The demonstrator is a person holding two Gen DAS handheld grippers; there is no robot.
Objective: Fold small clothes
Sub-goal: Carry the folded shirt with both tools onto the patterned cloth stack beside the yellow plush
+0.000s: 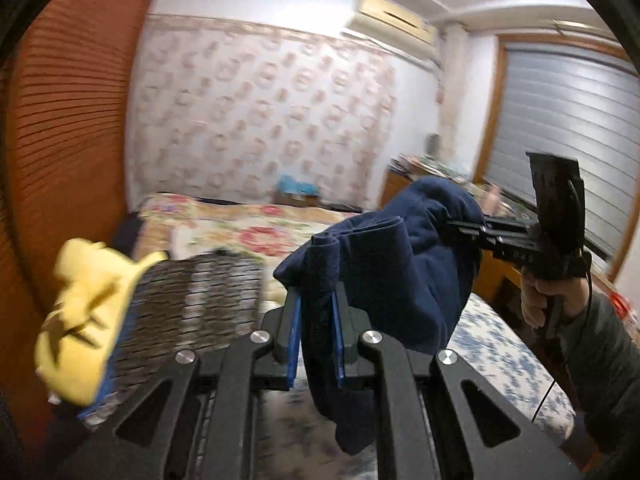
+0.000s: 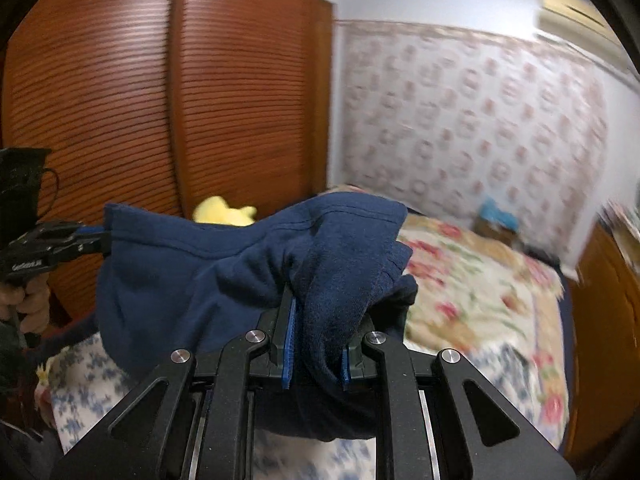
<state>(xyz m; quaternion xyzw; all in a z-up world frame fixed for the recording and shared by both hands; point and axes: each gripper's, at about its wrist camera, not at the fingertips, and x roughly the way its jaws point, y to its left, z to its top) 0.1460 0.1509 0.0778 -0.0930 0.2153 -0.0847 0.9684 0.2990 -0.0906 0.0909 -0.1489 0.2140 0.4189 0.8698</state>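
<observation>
A small navy fleece garment (image 1: 392, 264) hangs in the air, stretched between both grippers above the bed. In the left wrist view my left gripper (image 1: 318, 300) is shut on one bunched edge, and the cloth droops down between its blue pads (image 1: 295, 320). The right gripper (image 1: 460, 226), held by a hand (image 1: 544, 300), is shut on the far end. In the right wrist view my right gripper (image 2: 320, 312) clamps a thick fold of the garment (image 2: 200, 272). The left gripper (image 2: 96, 240) pinches its far corner at the left.
Below lie a bed with a floral cover (image 2: 480, 280) and a blue-flowered sheet (image 1: 500, 360). A yellow plush toy (image 1: 84, 312) and a chequered cushion (image 1: 200, 292) sit at the left. A louvred wooden wardrobe (image 2: 120, 100) stands behind, and a wooden cabinet (image 2: 600, 320) at the right.
</observation>
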